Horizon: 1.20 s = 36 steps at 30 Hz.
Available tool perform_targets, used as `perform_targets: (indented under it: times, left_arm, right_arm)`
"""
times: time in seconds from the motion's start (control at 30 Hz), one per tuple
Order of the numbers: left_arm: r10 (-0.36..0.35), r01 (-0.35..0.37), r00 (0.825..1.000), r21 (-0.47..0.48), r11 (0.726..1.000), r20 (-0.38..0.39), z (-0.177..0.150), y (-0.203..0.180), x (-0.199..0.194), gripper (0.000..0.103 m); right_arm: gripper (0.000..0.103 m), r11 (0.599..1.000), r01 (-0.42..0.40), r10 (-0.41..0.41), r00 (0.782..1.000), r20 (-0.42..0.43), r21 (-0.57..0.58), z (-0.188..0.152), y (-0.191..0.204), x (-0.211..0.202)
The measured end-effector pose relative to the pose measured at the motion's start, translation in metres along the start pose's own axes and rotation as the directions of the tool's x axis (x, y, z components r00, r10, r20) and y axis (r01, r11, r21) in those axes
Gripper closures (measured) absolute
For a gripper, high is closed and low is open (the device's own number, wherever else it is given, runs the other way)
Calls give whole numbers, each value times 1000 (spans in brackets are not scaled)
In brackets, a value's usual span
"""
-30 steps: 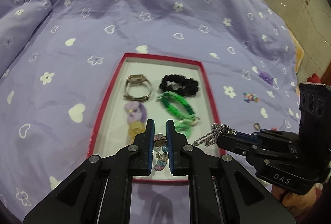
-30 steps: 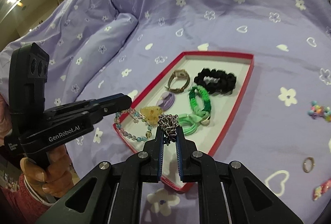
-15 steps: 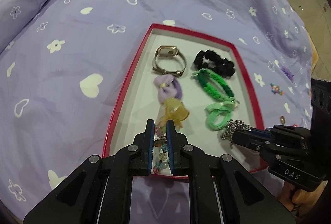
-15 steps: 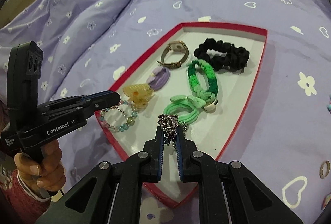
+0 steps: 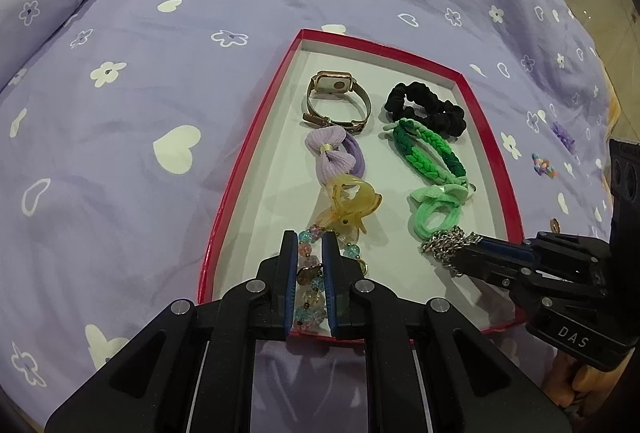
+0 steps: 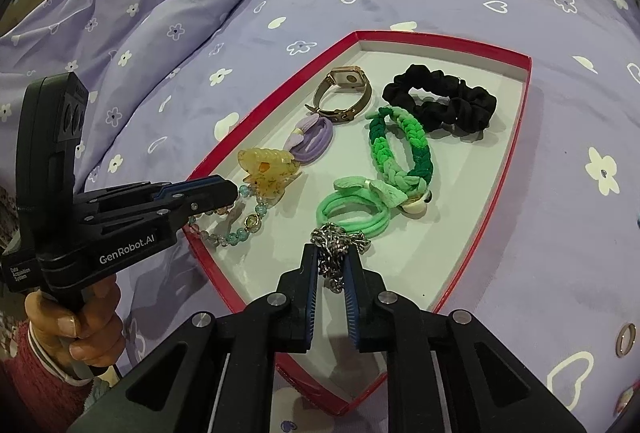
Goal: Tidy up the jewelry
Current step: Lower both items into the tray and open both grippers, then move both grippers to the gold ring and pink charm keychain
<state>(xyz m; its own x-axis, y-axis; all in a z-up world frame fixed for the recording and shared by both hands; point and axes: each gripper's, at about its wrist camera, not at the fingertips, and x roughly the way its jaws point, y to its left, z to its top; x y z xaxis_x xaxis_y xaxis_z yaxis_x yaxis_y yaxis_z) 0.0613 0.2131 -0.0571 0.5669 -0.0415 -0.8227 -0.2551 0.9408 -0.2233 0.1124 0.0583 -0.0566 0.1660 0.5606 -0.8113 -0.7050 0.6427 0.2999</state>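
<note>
A red-rimmed white tray (image 5: 256,137) (image 6: 516,137) lies on the purple bedspread. It holds a gold watch (image 5: 336,93), a black scrunchie (image 5: 432,109), a green braided band (image 5: 428,153), a lilac bow tie (image 5: 332,153), a yellow claw clip (image 5: 352,205) and a mint hair tie (image 5: 436,213). My left gripper (image 5: 310,245) is shut on a beaded bracelet (image 6: 236,225) low over the tray's near left corner. My right gripper (image 6: 332,253) is shut on a silver chain (image 6: 336,241), just in front of the mint hair tie.
Loose pieces lie on the bedspread right of the tray: a purple flower clip (image 5: 562,133), a multicolour bead piece (image 5: 544,167) and a ring (image 6: 625,339). A bedding fold (image 6: 192,5) rises at the far left.
Both grippers have moved forward and lower over the tray with their loads. The bracelet beads now lie close to the yellow claw clip; the chain has reached the mint hair tie.
</note>
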Motion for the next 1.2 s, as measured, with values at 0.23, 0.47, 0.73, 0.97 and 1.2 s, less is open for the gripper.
perform_targets:
  times: [0.23, 0.47, 0.73, 0.97, 1.2]
  left_arm:
    - [0, 0, 1000, -5, 1000, 11, 1, -3, -7, 76]
    - [-3, 3, 999, 8, 1000, 36, 1, -14, -21, 61]
    - [-37, 36, 996, 20, 999, 79, 3, -33, -44, 49]
    - [-76, 70, 993, 62, 996, 88, 3, -62, -54, 46]
    - [-111, 102, 991, 112, 988, 75, 0, -94, -54, 45]
  right_arm:
    - [85, 999, -23, 23, 1000, 18, 24, -2, -2, -8]
    - [72, 997, -47, 42, 996, 81, 63, -5, -9, -35]
    - [63, 992, -38, 17, 984, 176, 117, -22, -27, -82]
    - [62, 981, 8, -52, 974, 220, 196, -45, -61, -117]
    - [60, 955, 71, -145, 959, 244, 289, -77, -102, -153]
